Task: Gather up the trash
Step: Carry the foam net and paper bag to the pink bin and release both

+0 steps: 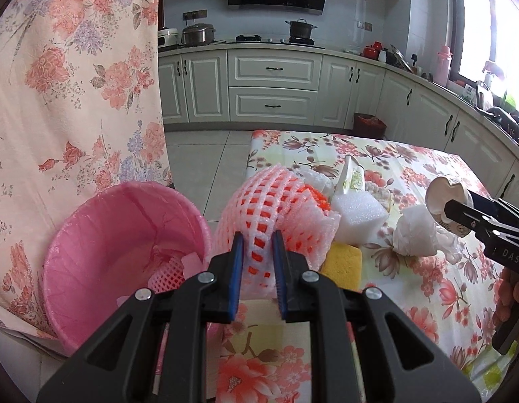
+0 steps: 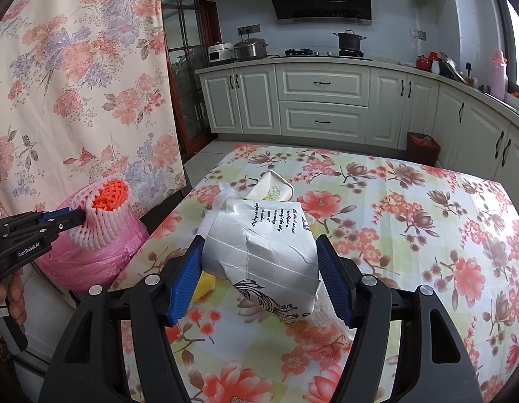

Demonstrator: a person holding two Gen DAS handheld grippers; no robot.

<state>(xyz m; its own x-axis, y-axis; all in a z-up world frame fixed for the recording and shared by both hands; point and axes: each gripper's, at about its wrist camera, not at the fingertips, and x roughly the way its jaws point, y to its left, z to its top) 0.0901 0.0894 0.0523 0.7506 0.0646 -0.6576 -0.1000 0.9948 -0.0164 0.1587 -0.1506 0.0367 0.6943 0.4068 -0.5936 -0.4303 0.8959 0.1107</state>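
Beside the table (image 1: pixel 427 302), one pink bin (image 1: pixel 125 235) holds a single foam net scrap (image 1: pixel 165 277). Left gripper (image 1: pixel 258 245) pinches a foam net (image 1: pixel 276 201) above the bin's edge; right gripper (image 2: pixel 259 255) clamps one crumpled cup (image 2: pixel 263 255) over the table.

Both cams ride the grippers, tilted down over the floral table (image 1: pixel 410 302), facing the kitchen cabinets (image 2: pixel 323 100). Left wrist cam sits at the table's left edge — pink bin (image 1: pixel 125 235) close below-left. Right wrist cam sits further right, over the cloth. Shared: table, cabinets, curtain (image 2: pixel 81 84), bin — and each cam catches the other gripper at its frame edge.
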